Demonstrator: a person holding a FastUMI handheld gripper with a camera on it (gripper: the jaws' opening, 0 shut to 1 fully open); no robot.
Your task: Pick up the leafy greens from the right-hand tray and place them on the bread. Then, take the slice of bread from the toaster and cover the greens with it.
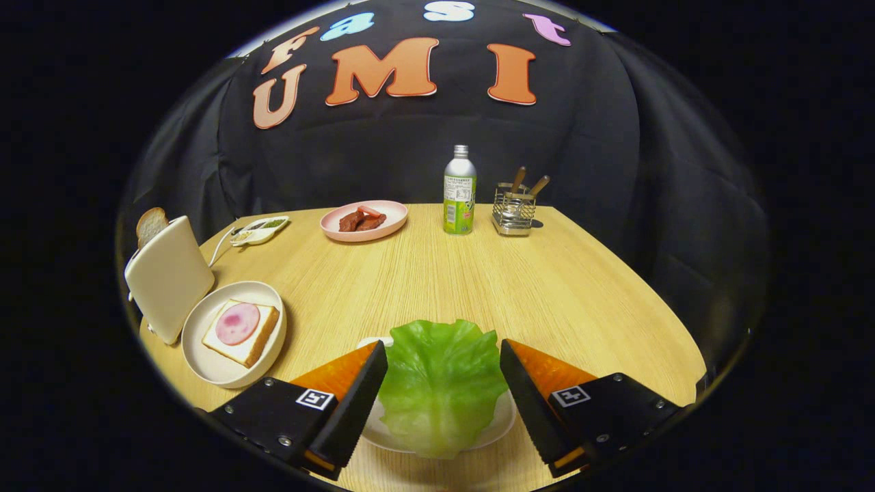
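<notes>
1. Nearest us, the gripper [443, 383]: its fingers are spread wide, one on each side of the lettuce leaf [441, 386], which lies between them on a small white tray [502, 424]. We can't tell if either finger touches the leaf; neither presses it, so no grasp yet.
2. Ahead and to the left of the fingers, a cream plate [205, 365] carries the bread slice [256, 342] topped with a round of ham [237, 323]. No greens on it.
3. Just beyond that plate, a toaster [167, 277] with the second slice [150, 224] standing up out of it.
4. Progress, as we judge it: nothing done. Leaf to grip, lift and carry left to the bread; then the toaster slice goes on top.
5. Farther across the wooden surface [547, 294]: a small dish [263, 229] left, a pink plate [396, 217] with reddish meat pieces, a metal bottle [459, 191], and a wire utensil holder [514, 208] right.
6. Dark cloth wall behind.
</notes>
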